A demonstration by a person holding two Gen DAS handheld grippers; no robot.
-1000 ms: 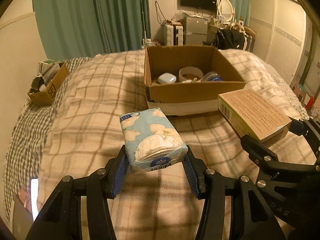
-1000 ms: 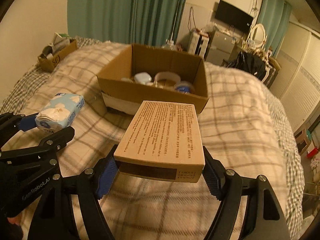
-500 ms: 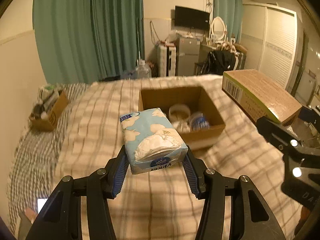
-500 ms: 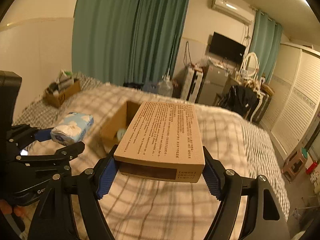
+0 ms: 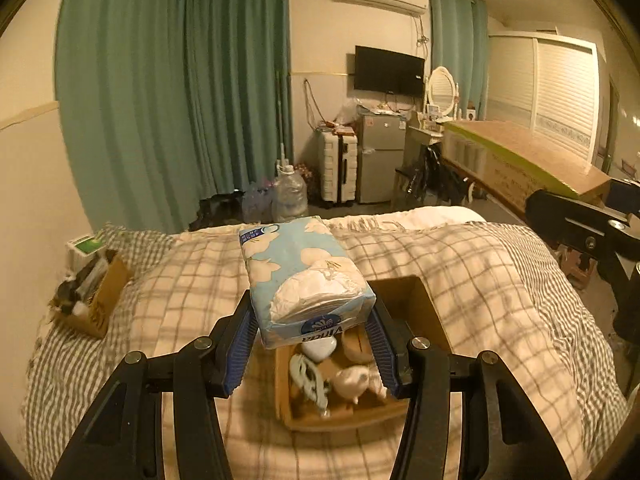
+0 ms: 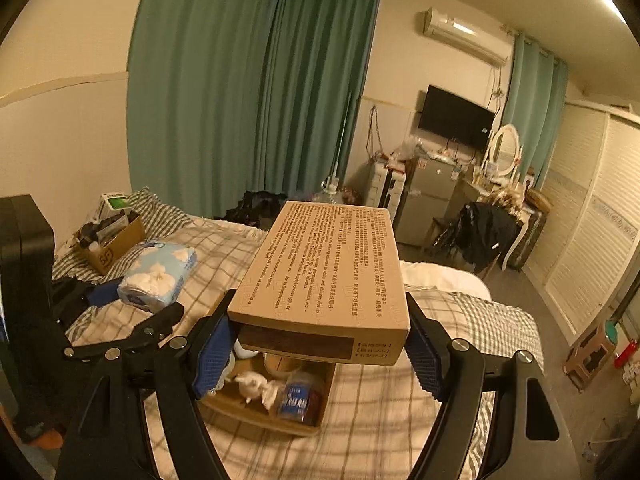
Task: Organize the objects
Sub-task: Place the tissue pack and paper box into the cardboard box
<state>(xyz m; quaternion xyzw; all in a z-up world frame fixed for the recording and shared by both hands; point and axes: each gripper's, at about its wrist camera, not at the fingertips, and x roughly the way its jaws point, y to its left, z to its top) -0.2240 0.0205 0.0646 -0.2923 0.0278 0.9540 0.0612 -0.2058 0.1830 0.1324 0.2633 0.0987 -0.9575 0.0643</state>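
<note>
My left gripper is shut on a blue flowered tissue pack and holds it above the open cardboard box on the bed. The pack also shows in the right wrist view. My right gripper is shut on a flat tan printed carton, also held over the box. The carton shows at the right of the left wrist view. The box holds a white case, a tape roll, a blue-labelled jar and other small items.
The box sits on a plaid bed cover. A smaller cardboard box of clutter stands at the bed's left edge. Green curtains, a small fridge, a dresser with mirror and a wardrobe lie beyond the bed.
Both grippers have risen and moved forward with their loads. They now hang over the open box, which has dropped to the bottom of both views.
</note>
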